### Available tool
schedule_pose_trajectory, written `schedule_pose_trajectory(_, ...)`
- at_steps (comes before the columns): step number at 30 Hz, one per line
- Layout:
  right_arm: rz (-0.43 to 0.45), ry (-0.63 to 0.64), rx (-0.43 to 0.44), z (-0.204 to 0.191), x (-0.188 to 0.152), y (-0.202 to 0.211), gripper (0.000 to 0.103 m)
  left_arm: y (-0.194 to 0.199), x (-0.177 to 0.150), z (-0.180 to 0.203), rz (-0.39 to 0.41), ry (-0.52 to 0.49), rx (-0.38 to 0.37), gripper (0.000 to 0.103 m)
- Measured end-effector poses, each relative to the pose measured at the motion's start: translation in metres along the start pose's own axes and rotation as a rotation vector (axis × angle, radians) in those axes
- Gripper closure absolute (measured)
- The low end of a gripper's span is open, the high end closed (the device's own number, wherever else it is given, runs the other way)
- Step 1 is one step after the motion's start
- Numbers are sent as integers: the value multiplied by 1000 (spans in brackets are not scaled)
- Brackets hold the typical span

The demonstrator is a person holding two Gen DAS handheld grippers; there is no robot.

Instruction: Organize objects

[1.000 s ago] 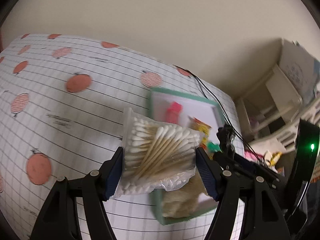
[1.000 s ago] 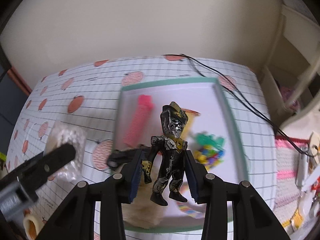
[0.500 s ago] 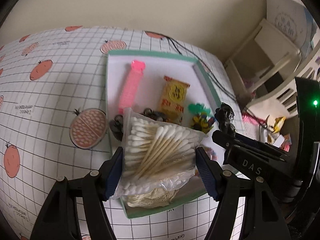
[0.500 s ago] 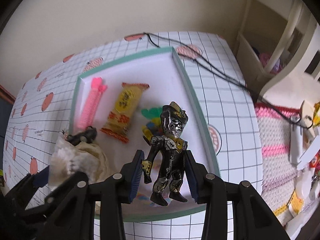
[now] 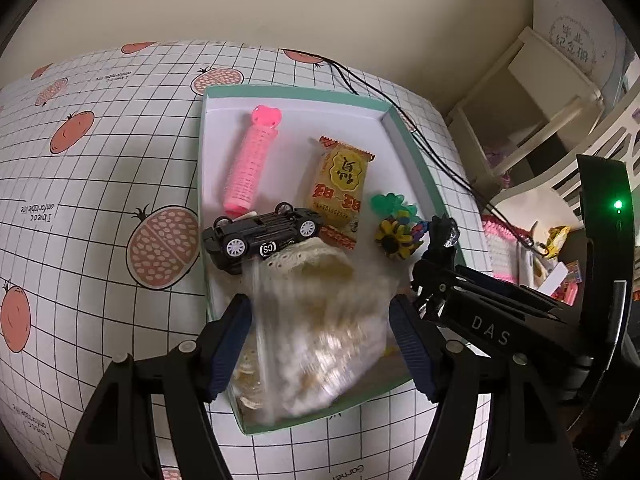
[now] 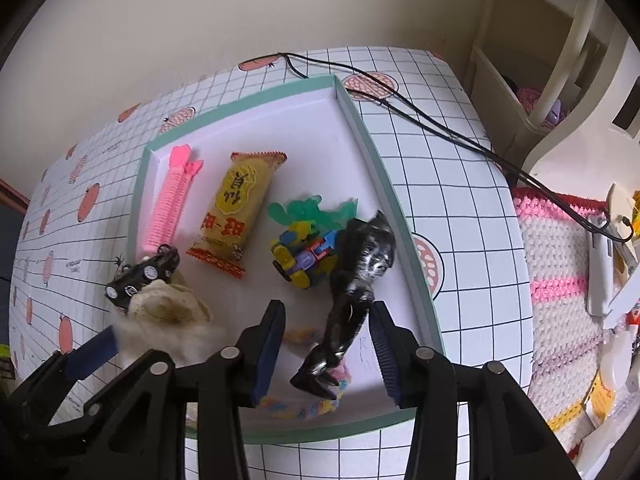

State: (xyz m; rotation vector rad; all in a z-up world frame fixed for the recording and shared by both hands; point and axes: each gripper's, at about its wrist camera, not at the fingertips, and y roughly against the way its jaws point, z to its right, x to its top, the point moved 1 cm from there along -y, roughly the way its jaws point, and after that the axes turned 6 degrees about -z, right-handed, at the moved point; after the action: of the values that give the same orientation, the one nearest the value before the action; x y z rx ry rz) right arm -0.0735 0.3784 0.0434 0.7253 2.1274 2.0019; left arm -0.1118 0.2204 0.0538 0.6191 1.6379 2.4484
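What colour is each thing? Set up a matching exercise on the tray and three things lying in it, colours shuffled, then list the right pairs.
Things:
1. hair roller
2. snack packet
3. toy car
4. tray rim

Colours:
A. black
B. green
C. pink
D. yellow

Pairs: 1-C, 2-D, 3-A, 4-B
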Motion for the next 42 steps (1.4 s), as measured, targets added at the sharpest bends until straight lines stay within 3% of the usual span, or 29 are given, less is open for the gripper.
schedule_pose_trajectory(9, 58, 16, 12, -10, 3, 23, 55, 32, 5, -2, 96, 2, 4, 31)
schedule_pose_trajectory(19, 103, 62, 37, -34, 7, 26, 55, 41, 13, -52, 164, 121, 101, 31)
schedule_pose_trajectory(23, 106, 105, 29, -48, 8, 21, 44, 36, 15, -74, 160, 172, 158, 29)
schedule_pose_trajectory(26, 122, 147, 18, -59, 8, 21, 33, 32, 14, -95, 158, 220, 176, 23)
schedule_pose_trajectory(30, 133, 177, 7, -70, 7, 17, 32, 34, 13, -114, 171, 272, 207, 21)
schedule_pose_trajectory(32, 132, 185, 15, -74, 7, 15, 20, 38, 12, -122, 193, 291, 233, 10)
schedule_pose_trajectory(37, 153, 196, 22, -80, 7, 15, 2, 46, 13, -136, 251, 316, 286, 1)
schedule_pose_trajectory(42, 172, 182, 26, -82, 7, 17, 0, 55, 12, -147, 291, 327, 308, 0)
